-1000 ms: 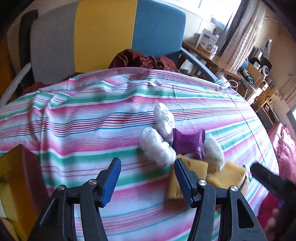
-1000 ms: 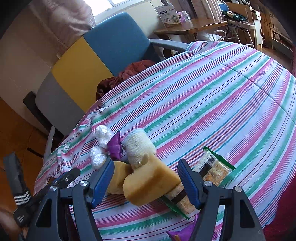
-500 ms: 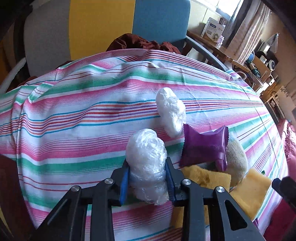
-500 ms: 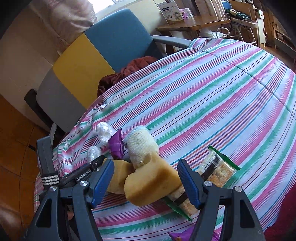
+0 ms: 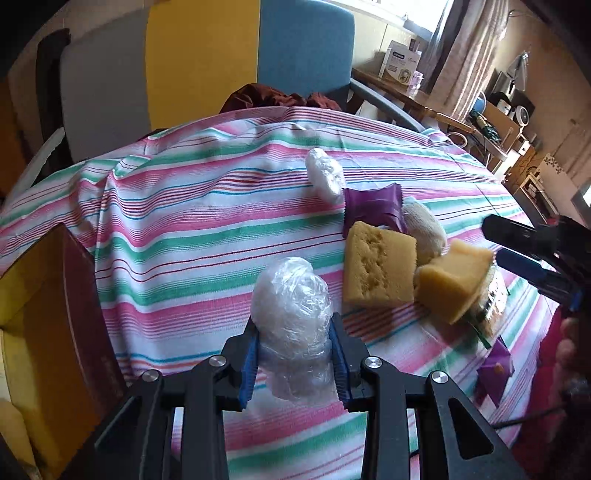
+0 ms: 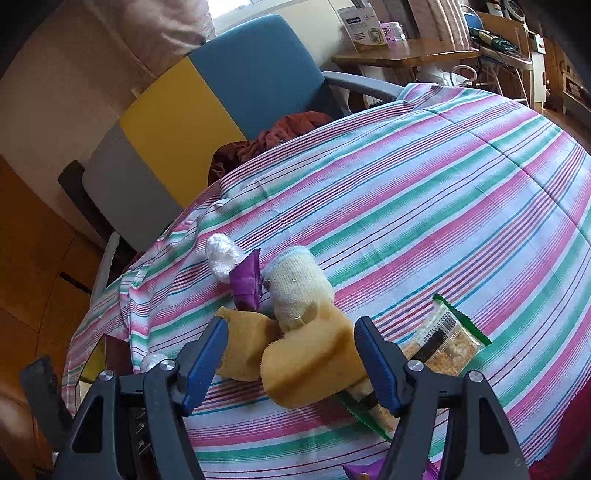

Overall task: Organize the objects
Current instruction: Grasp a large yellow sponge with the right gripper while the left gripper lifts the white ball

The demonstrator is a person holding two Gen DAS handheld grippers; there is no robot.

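Plastic-wrapped bundle [image 5: 291, 310]: lower centre of frame, pinched in left claw [image 5: 293, 356], long axis running away from camera. Right claw [image 6: 288, 363]: parted, straddling yellow sponge [image 6: 314, 363] without gripping. Striped table [image 5: 192, 236]; tri-colour chair [image 5: 207, 55] behind.

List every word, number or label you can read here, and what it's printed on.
No text can be read for certain.
Snack packet: barcode with digits beside it, too small to read.
White box on the far side table: blue printing, too blurred to read.
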